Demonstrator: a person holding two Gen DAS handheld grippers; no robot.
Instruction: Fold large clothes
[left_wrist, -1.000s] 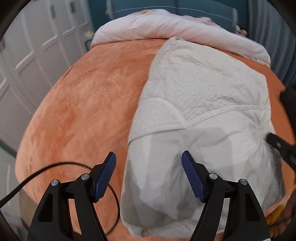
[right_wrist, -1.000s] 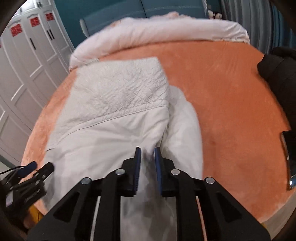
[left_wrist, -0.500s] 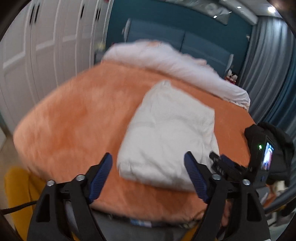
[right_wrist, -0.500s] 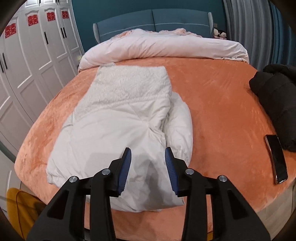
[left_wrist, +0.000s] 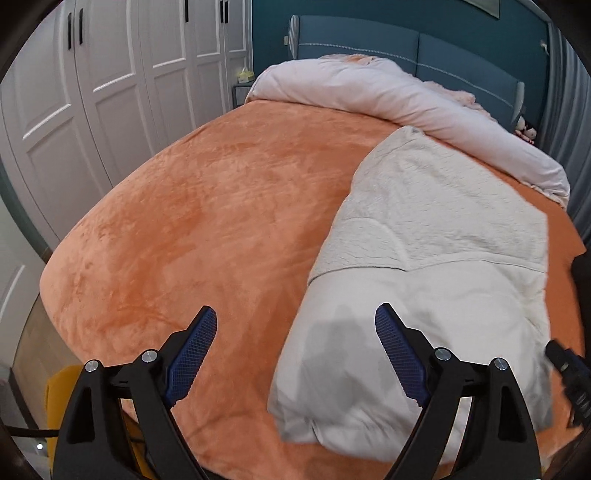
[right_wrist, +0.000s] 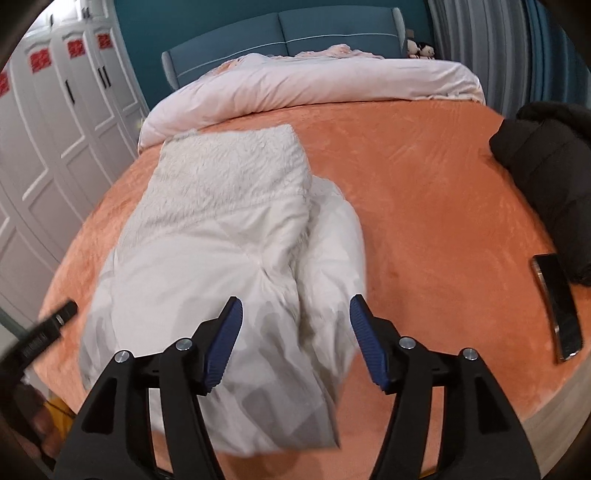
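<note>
A white padded coat with a fleecy lining lies folded lengthwise on the orange bedspread; it also shows in the right wrist view. My left gripper is open and empty above the coat's near left edge. My right gripper is open and empty above the coat's near end, where a sleeve bulges on the right. Each gripper's tip shows at the edge of the other's view.
A pale rolled duvet lies across the head of the bed by the blue headboard. A black garment and a phone lie at the right. White wardrobe doors stand at the left.
My right gripper let go of the coat and opened wide, then pulled back. My left gripper lifted away and has come back down near the coat's left edge.
</note>
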